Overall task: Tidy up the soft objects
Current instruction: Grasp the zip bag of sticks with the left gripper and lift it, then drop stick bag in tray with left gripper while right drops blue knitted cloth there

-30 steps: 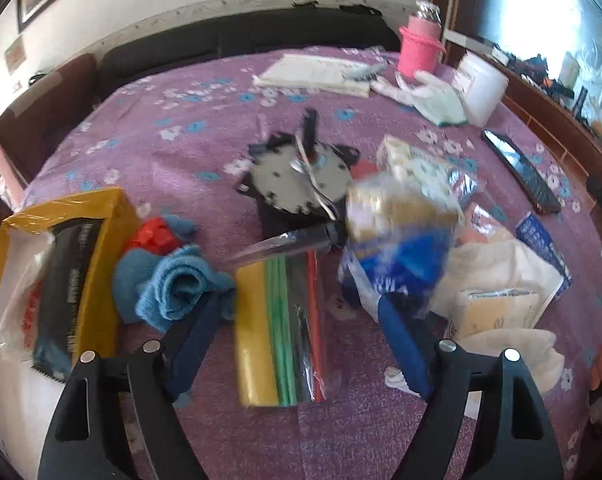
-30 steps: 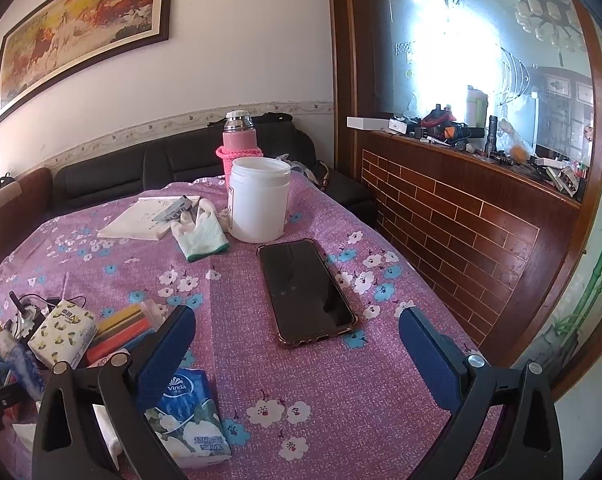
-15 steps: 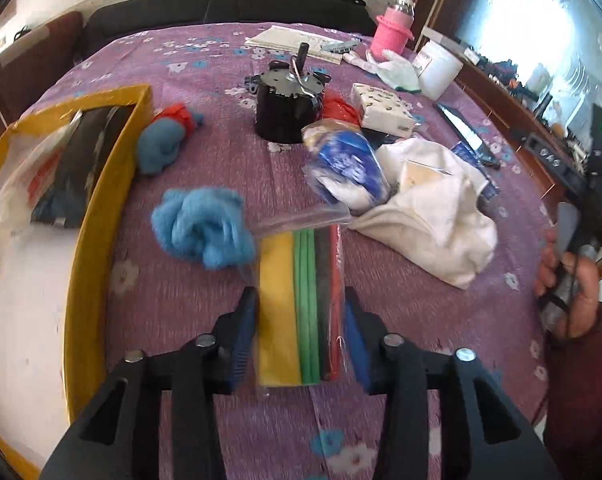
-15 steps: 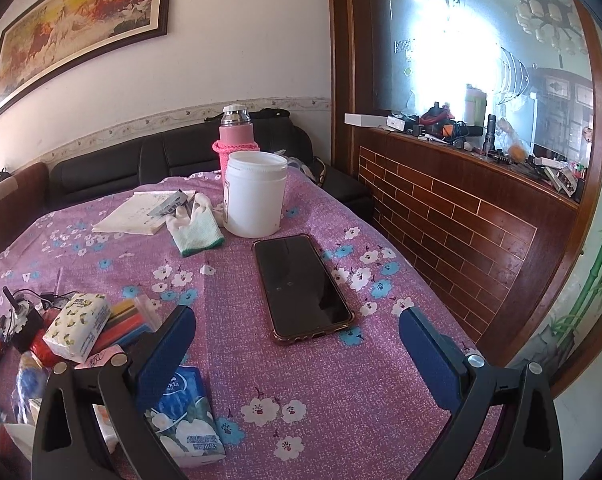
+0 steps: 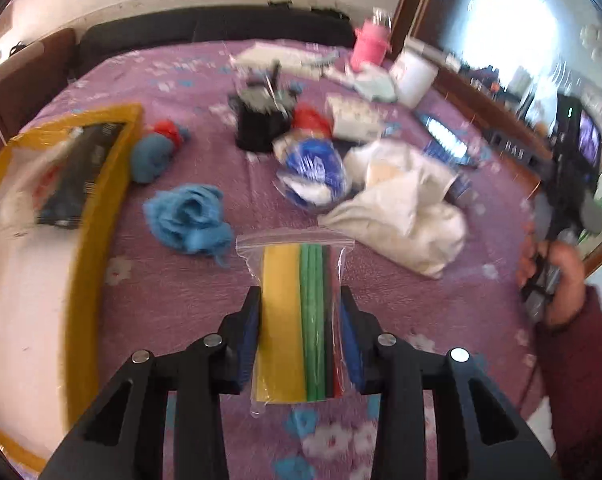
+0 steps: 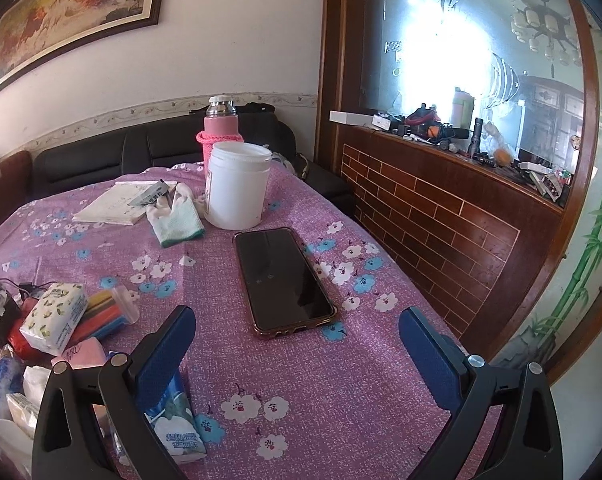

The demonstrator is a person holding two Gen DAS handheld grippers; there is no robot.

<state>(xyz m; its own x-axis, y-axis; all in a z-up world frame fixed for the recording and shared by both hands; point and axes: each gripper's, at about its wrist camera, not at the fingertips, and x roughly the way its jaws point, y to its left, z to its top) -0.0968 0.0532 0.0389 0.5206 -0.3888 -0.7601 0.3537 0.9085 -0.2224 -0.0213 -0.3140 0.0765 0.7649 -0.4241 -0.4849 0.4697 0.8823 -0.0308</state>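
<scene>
My left gripper (image 5: 299,320) is shut on a clear zip bag of yellow, green, black and red strips (image 5: 297,320), held above the purple cloth. A blue fuzzy cloth (image 5: 189,220) lies just ahead on the left, a blue and red bundle (image 5: 157,152) beyond it. A white cloth pile (image 5: 405,208) and a blue and white plastic bag (image 5: 313,172) lie ahead on the right. A yellow box (image 5: 85,240) stands at the left. My right gripper (image 6: 297,344) is open and empty above the table near a black phone (image 6: 281,280).
A black round device (image 5: 261,120), a white jar (image 6: 237,184), a pink flask (image 6: 219,128), a white glove (image 6: 179,216) and a booklet (image 6: 121,200) stand further back. Tissue packs (image 6: 55,316) (image 6: 173,420) lie left of my right gripper. A brick-faced counter (image 6: 441,216) runs on the right.
My left gripper closed on the zip bag of strips and lifted it back from the table. My right gripper has barely moved and stays open.
</scene>
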